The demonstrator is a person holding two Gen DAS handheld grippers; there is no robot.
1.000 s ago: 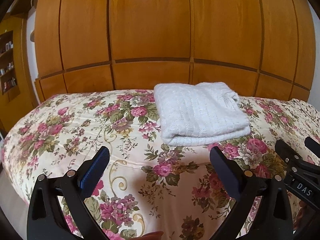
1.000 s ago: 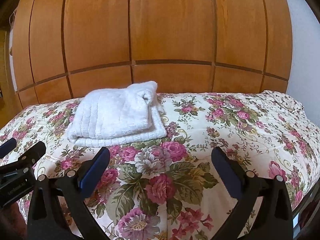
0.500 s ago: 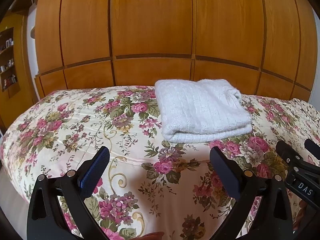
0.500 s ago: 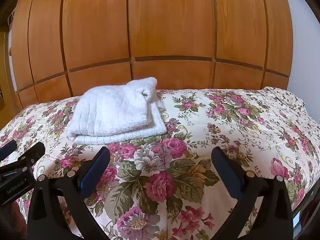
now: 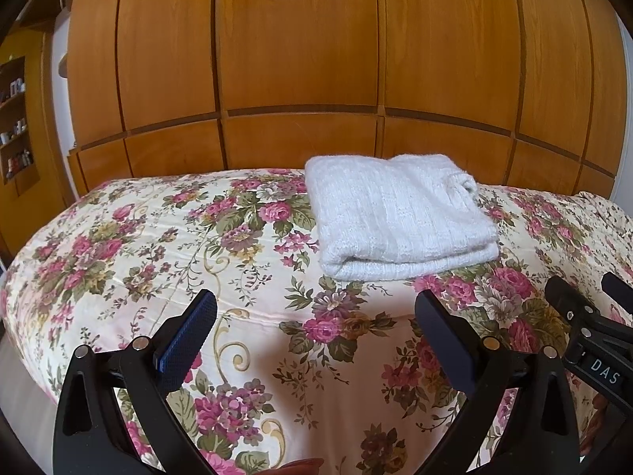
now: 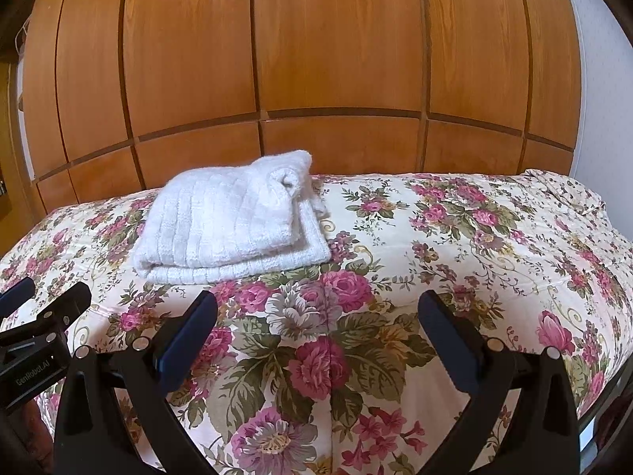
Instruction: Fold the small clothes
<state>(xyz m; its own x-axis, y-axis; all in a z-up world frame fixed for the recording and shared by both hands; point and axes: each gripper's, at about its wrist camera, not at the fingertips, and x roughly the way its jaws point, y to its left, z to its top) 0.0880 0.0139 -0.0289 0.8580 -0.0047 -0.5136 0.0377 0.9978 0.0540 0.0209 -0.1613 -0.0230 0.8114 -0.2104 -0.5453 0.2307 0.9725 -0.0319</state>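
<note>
Two hand-held grippers hover low over the near edge of a bed, both empty. One white knitted garment (image 5: 399, 217) lies folded into a thick rectangle on the floral bedspread (image 5: 158, 245), toward the far side, close to the wooden wardrobe panels (image 5: 296, 59) behind the bed. In the left wrist view the garment sits at about 1 o'clock from the left hand-held gripper (image 5: 316, 316), well apart from its tips; a rolled cuff or sleeve end shows at the garment's upper right corner. The left hand-held gripper has its two fingers spread wide, with only flowered cloth between them. In the right wrist view the same garment (image 6: 233, 221) lies at about 11 o'clock from the right hand-held gripper (image 6: 318, 316), whose fingers also stand wide apart and touch nothing. Each hand-held gripper appears at the edge of the other's view: the right one at 4 o'clock in the left view, the left one at 8 o'clock in the right view. Shelves with small items (image 5: 14, 118) show at 9 o'clock in the left view.
</note>
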